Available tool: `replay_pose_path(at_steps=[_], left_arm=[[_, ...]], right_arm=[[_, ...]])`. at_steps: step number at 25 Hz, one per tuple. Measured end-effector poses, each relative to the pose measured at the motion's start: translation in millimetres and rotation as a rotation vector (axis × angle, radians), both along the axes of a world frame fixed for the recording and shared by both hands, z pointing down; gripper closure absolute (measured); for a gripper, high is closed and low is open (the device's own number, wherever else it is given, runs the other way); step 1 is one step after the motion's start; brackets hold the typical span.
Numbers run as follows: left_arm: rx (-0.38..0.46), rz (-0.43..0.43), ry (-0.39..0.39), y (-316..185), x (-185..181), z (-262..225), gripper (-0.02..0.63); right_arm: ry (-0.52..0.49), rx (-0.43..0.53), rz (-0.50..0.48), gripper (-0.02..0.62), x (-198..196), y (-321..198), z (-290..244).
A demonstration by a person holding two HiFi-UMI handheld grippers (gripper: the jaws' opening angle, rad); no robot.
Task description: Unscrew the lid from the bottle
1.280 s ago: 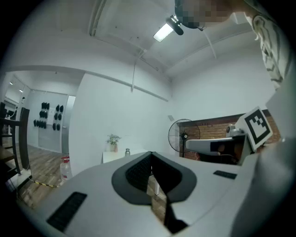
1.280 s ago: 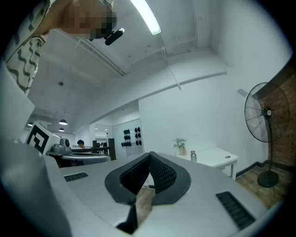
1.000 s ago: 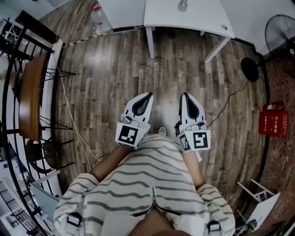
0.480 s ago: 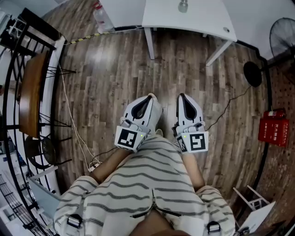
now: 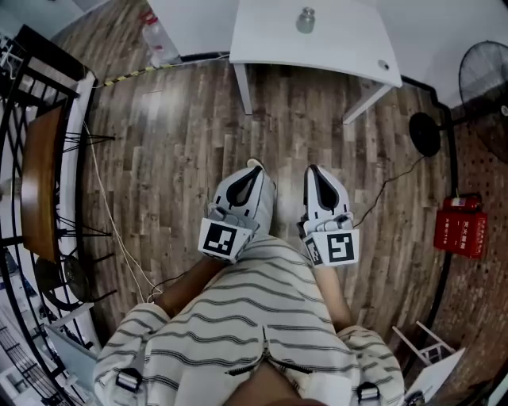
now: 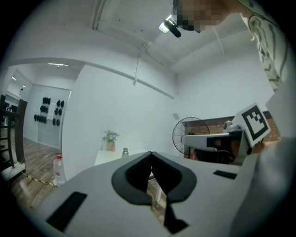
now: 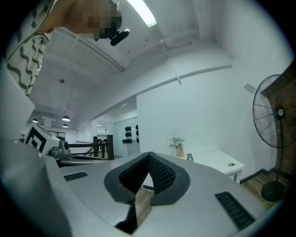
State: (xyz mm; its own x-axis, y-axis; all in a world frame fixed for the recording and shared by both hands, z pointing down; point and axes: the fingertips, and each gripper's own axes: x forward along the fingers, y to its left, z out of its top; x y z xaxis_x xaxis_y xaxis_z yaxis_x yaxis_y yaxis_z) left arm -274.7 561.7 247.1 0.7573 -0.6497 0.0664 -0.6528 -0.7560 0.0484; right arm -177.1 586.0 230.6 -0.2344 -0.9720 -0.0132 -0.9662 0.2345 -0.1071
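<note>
A small silver bottle (image 5: pixel 305 20) with a lid stands on the white table (image 5: pixel 341 44) at the top of the head view. It also shows small and far off as the bottle (image 6: pixel 125 152) in the left gripper view and the bottle (image 7: pixel 189 158) in the right gripper view. My left gripper (image 5: pixel 254 165) and right gripper (image 5: pixel 313 168) are held side by side in front of the striped shirt, pointing level at the table. Both are shut and hold nothing. The left gripper (image 6: pixel 151 155) and right gripper (image 7: pixel 149 155) show their tips meeting.
A plastic water bottle (image 5: pixel 155 36) stands on the wooden floor left of the table. A standing fan (image 5: pixel 484 71) and a red box (image 5: pixel 459 226) are at the right. A black railing with a wooden chair (image 5: pixel 40 182) runs along the left. A cable (image 5: pixel 111 222) lies on the floor.
The table and bottle have slid lower and grown larger in the head view as the person walks toward them. Both grippers stay shut in front of the body.
</note>
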Motion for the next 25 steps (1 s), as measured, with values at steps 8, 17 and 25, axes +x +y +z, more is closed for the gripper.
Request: replay_pose_path(at_steps=[8,17,25], left_arm=[[-0.005,0.009,0.001,-142.1,25.0,-16.1,0.607],[-0.006,0.053,0.033,-283.3,66.0,-28.5,0.607],[-0.038,0.076,0.068,-375.1,95.5,-21.4,0.607]], right_arm=[[-0.005,-0.010,-0.019,0.587,18.8,-128.9,-15.4],[0.005,-0.031,0.009,0.586,56.7,-265.5,-20.4],[0.035,-0.054,0.066,0.586,88.1,-350.9,-19.6]])
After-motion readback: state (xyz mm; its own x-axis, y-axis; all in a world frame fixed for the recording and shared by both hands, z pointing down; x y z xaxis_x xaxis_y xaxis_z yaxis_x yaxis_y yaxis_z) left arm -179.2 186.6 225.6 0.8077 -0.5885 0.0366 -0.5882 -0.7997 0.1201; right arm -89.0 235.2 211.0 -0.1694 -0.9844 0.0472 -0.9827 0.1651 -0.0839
